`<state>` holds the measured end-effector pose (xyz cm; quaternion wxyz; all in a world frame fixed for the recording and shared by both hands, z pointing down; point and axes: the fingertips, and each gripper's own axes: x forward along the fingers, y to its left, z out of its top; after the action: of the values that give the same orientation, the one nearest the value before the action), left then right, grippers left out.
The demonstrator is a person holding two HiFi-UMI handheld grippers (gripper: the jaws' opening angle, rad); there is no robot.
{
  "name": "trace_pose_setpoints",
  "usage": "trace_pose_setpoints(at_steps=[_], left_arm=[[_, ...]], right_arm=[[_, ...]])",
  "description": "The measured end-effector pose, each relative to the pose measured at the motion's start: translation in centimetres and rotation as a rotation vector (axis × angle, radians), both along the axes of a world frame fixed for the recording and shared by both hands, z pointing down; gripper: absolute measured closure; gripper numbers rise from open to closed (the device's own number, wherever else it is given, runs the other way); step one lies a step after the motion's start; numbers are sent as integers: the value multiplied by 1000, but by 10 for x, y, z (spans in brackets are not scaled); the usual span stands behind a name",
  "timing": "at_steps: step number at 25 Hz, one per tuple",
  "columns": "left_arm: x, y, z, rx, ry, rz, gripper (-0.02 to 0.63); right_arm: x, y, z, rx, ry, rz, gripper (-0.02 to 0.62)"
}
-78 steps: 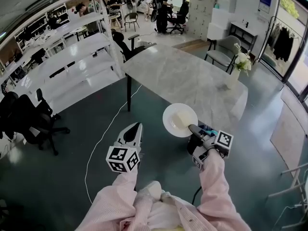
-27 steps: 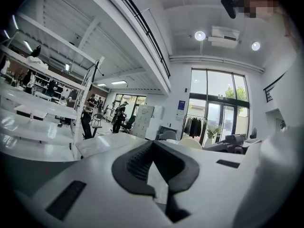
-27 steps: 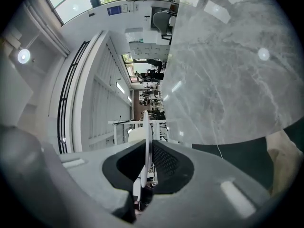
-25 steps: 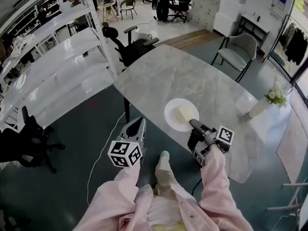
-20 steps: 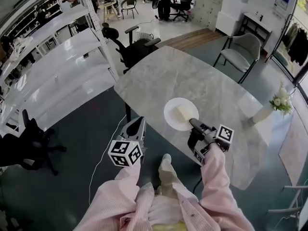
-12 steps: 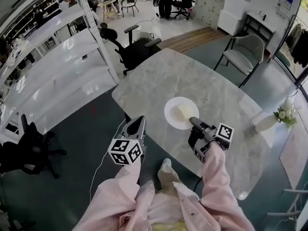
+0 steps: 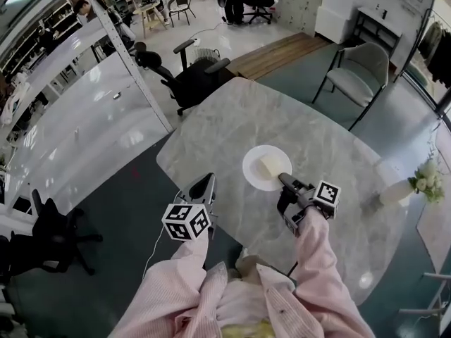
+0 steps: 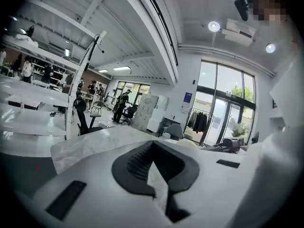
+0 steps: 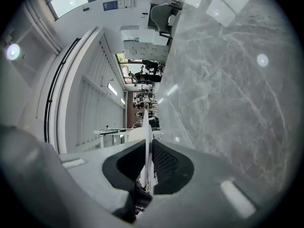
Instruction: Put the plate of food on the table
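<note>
The grey marble table is filling the middle of the head view, and its top is lying bare around the spot where the work is going on; a vase of flowers is standing well apart at its far right end. The person is standing at the near edge with both pink sleeves reaching forward.

The white plate is sitting over the tabletop, well inside the near edge, so the carry to the table looks largely done. The setting-down is what is left. In the right gripper view the plate is showing edge-on with the marble running alongside and a gap between them, so it is probably hanging just clear of the surface and not yet resting there.

The right gripper is clamping the plate's near rim, its two dark pads pressing on either side of the thin edge. The left gripper is hovering beside the table's near edge, jaws together, with nothing in them.

The pale block of food is lying at the plate's middle, looking level and undisturbed. Lowering the plate flat and letting go of the rim are the steps remaining.
</note>
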<state>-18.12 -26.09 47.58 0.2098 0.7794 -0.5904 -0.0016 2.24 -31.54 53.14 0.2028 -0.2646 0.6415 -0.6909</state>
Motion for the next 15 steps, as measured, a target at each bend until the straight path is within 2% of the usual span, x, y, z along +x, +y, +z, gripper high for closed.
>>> trace_pose_setpoints(at_steps=[7,15], left_arm=[[9,-38,46,-110,6,53,609],[22,-65,91,-230,29,114,609]], right_arm=[[-5,-37,26,9,50,6,567],[-8,-64,60,-30,109,19,568]])
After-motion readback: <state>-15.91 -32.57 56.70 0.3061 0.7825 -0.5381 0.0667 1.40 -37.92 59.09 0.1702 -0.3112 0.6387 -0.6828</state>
